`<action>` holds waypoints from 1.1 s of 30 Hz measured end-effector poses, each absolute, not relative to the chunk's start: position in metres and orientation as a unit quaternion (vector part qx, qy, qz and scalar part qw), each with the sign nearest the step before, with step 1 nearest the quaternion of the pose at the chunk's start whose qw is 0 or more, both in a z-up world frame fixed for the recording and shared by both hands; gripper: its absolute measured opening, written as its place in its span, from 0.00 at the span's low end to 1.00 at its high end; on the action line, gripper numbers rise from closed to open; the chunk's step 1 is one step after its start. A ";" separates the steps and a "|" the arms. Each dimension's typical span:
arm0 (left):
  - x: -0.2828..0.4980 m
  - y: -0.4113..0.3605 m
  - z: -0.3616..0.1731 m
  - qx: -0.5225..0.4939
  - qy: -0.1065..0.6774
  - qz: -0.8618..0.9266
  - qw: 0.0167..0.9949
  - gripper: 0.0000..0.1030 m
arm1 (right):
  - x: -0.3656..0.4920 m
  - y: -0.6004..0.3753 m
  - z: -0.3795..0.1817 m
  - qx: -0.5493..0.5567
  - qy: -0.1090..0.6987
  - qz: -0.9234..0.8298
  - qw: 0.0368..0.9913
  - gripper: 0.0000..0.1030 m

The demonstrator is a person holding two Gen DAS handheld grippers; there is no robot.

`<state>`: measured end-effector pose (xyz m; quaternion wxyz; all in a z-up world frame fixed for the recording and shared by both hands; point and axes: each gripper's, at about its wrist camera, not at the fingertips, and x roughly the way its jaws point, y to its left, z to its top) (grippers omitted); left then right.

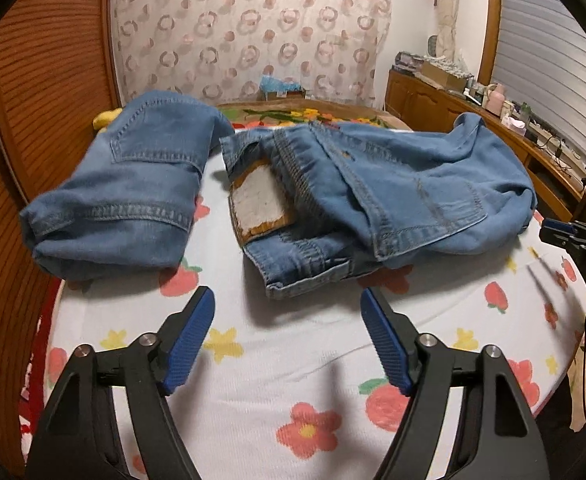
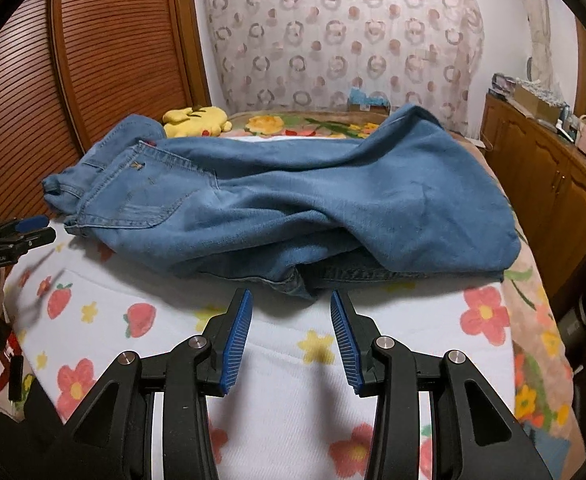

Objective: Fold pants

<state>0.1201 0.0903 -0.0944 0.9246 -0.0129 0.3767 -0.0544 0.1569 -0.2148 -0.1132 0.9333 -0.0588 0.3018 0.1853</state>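
right wrist view: jeans (image 2: 293,200) crumpled on flowered bedsheet (image 2: 293,392), uncontained.

White lettering marks the left gripper (image 2: 13,236) body, roughly "CanRobot.AI"; it is small and blurred. The right gripper (image 1: 577,240) carries illegible white characters.

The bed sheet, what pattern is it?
White bed sheet with flowers and strawberries; right wrist view.

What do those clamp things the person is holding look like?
Each gripper, left and right, is black plastic with angular, cut-out linkage arms joined by silver pins. The two fingers carry blue ribbed pads. Seen from the side, the left gripper's body bears small white lettering, too blurred to read.
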 end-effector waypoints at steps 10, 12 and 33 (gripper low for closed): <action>0.147 0.092 -0.110 -0.010 0.406 -0.064 0.912 0.55 | 0.195 -0.195 -0.110 -0.103 0.336 0.191 0.917 0.41; 0.153 0.091 -0.112 -0.014 0.411 -0.072 0.908 0.49 | 0.202 -0.193 -0.109 -0.109 0.338 0.194 0.914 0.41; 0.123 0.097 0.010 0.006 0.280 -0.058 0.958 0.09 | 0.156 -0.218 -0.024 -0.102 0.218 0.222 0.945 0.06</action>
